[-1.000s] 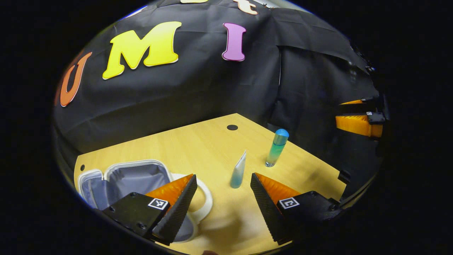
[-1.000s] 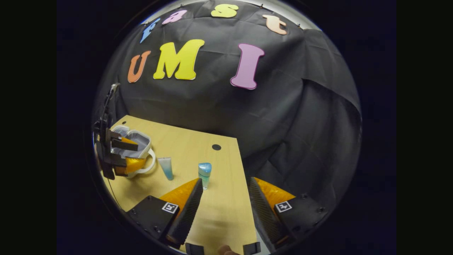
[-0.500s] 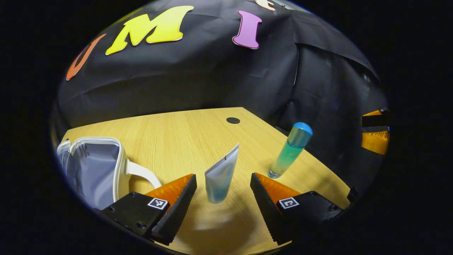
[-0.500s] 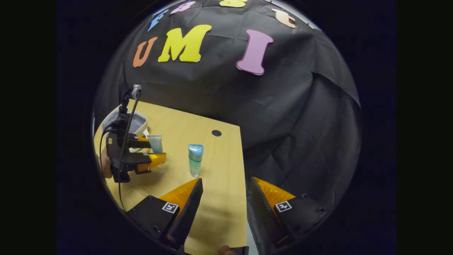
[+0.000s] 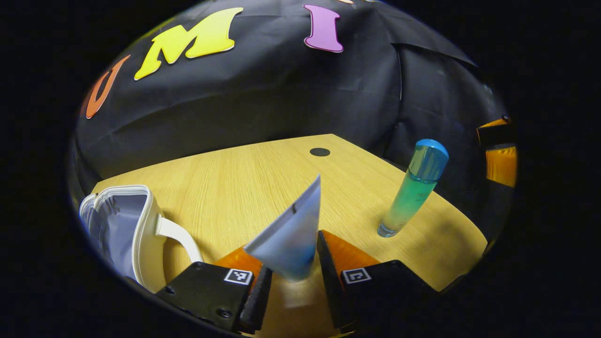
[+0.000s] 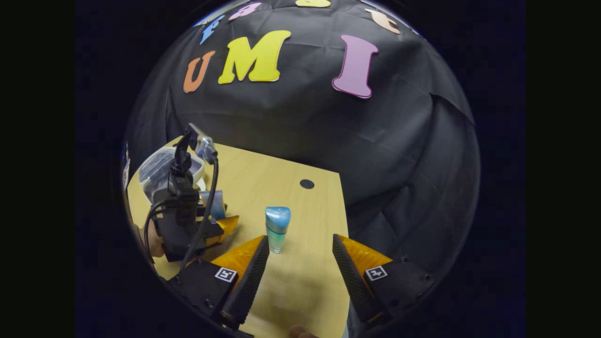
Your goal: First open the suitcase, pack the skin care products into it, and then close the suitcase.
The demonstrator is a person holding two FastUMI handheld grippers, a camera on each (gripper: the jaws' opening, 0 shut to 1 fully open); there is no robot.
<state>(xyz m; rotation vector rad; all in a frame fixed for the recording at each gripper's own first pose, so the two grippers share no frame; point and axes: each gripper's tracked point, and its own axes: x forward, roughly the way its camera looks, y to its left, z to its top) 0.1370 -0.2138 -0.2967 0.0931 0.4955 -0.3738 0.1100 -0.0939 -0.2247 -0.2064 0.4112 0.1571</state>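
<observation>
**Left gripper clamps the tube; bottle stands just ahead of the open right gripper**

In the left gripper view, the suitcase [image 5: 123,224] lies open at the far left of the wooden table [image 5: 244,188]: a small white-rimmed case with a soft grey fabric lining and a curved white handle reaching toward the gripper. Right of it, the left gripper [image 5: 291,281] is clenched on the tube [image 5: 288,237], a soft, flat-crimped squeeze tube, pale and frosted at its wedge-shaped top and blue toward its lower end. Both ribbed fingers press its lower end, and the tube leans to the right. Farther right the bottle [image 5: 413,188] stands upright on the table, apart from the tube: a slim clear cylinder of green-to-blue liquid under a rounded blue cap. A small dark round hole marks the tabletop behind it.

In the right gripper view, the left gripper [image 6: 218,220], with its black body and trailing cable, holds the tube [image 6: 217,206] in front of the suitcase [image 6: 162,169]. The bottle [image 6: 277,229] stands just beyond the left fingertip of the right gripper [image 6: 300,244], whose fingers are spread wide and grasp nothing.
</observation>
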